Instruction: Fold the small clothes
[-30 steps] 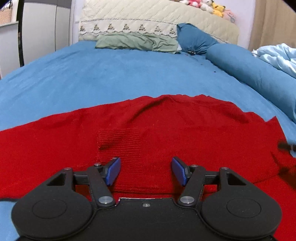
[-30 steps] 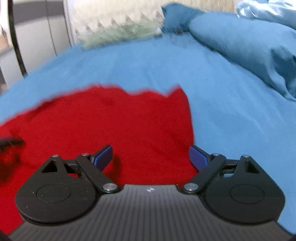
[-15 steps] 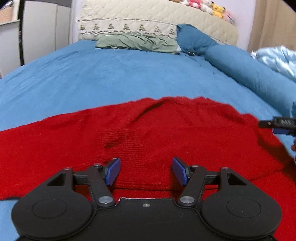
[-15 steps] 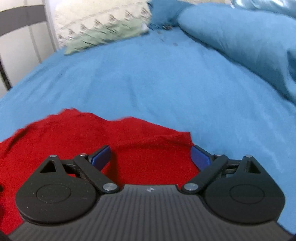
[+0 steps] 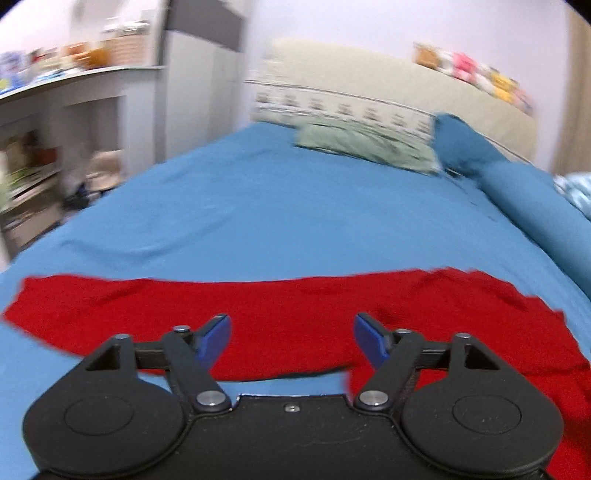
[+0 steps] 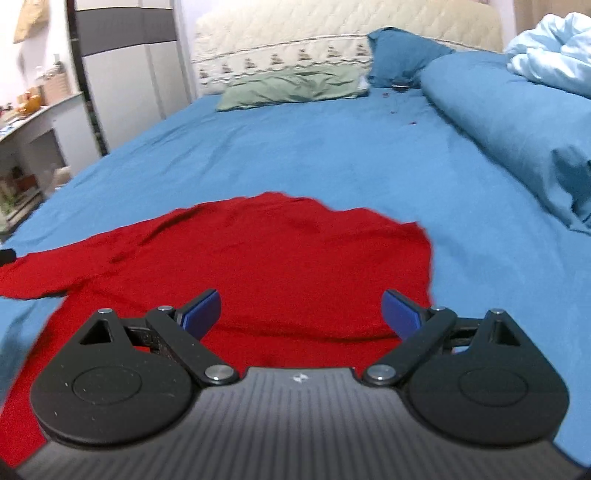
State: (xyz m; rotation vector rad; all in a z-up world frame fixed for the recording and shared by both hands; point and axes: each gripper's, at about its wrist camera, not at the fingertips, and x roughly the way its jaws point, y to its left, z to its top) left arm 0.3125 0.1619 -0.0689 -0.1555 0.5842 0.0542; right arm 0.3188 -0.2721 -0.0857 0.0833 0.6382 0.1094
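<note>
A red knit sweater (image 5: 295, 314) lies flat on the blue bedsheet (image 5: 295, 214). In the left wrist view one sleeve stretches out to the left and the body fills the lower right. My left gripper (image 5: 291, 338) is open and empty, above the sleeve near where it joins the body. In the right wrist view the sweater (image 6: 280, 266) lies spread in front, its right edge folded over. My right gripper (image 6: 301, 310) is open and empty, just above the sweater's body.
A green pillow (image 6: 291, 86), a dark blue pillow (image 6: 400, 55) and a cream headboard (image 6: 332, 26) are at the bed's far end. A long blue bolster (image 6: 509, 122) and a pale blue duvet (image 6: 550, 66) lie on the right. Shelves and a wardrobe (image 5: 110, 122) stand left.
Both grippers have pulled back and risen from the sweater. The left wrist view has swung left over the sleeve. Both stay open.
</note>
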